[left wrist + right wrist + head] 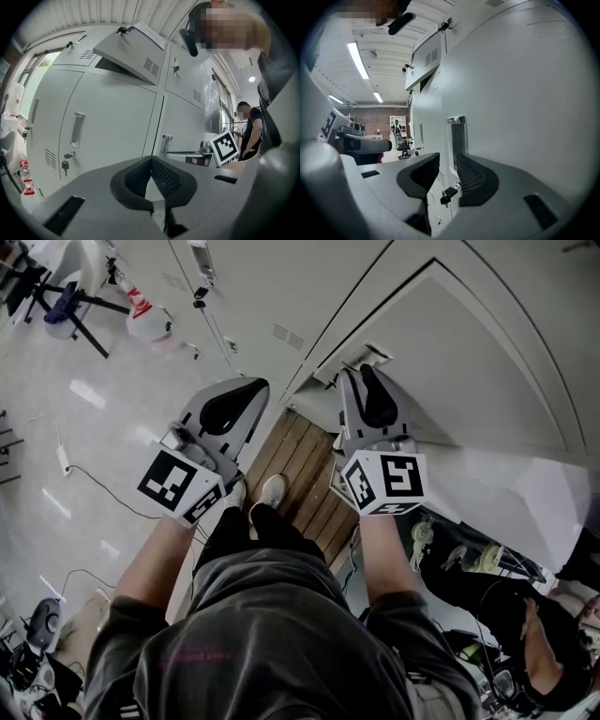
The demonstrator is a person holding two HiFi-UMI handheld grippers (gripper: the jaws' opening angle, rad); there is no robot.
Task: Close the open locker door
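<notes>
A row of grey lockers (112, 117) faces me. An upper locker door (133, 49) stands swung out, a paper sheet on its face; it also shows in the right gripper view (425, 58). A large grey lower door (469, 362) angles out to the right, with a recessed handle (457, 143) and a key (447, 194) below it. My right gripper (447, 161) is open and empty, level with that handle, its right finger close along the door's face. It also shows in the head view (361, 376). My left gripper (151, 161) is shut on nothing, a little way from the lockers (253, 390).
A wooden floor strip (300, 465) lies under the lockers' foot. Cables (66, 460) trail over the pale floor at left, beyond a bottle (150, 320) and a stand (66, 296). A person in black (497, 587) crouches at the right.
</notes>
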